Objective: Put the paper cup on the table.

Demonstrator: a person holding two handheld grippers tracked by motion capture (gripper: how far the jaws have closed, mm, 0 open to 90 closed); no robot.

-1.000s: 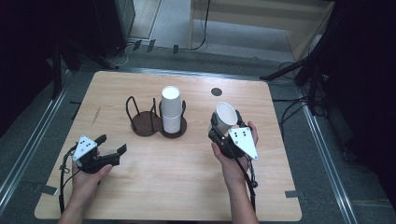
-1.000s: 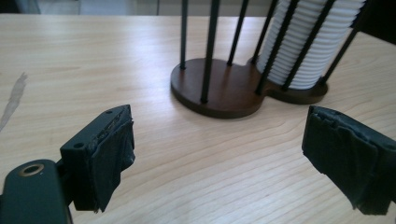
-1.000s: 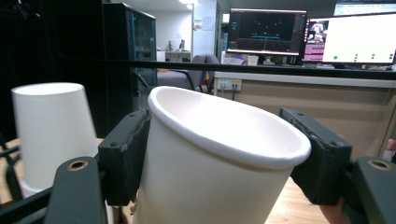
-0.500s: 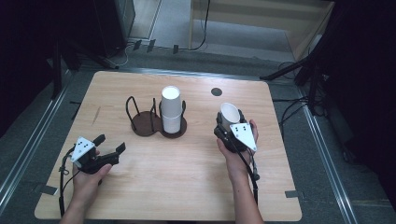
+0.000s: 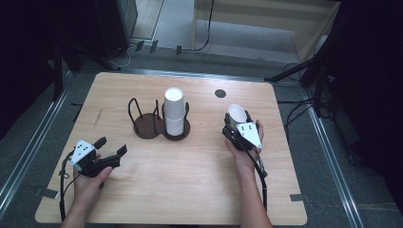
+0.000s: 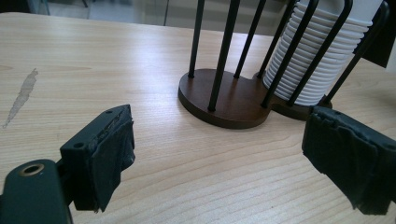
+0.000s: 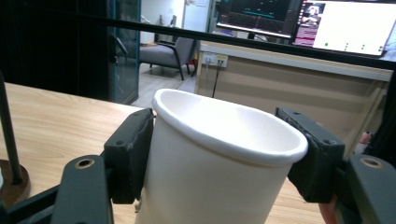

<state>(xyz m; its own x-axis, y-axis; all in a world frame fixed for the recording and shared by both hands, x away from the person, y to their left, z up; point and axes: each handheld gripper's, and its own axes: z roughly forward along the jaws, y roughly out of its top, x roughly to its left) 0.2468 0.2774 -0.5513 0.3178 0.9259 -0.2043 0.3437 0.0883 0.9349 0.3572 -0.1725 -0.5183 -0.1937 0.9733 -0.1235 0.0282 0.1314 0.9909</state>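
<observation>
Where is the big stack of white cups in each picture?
High view: stack of cups stands mid-table in the right half of the wire holder.
Left gripper view: top right, behind the holder's black bars.
Right gripper view: not in it; that white cup is a single one, gripped by the right tool.
Shared landmark: the holder's brown wooden base.

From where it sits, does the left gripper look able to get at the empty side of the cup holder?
Probably yes. The left gripper is open and holds nothing, and only bare table lies between it and the cup holder's empty side.
</observation>
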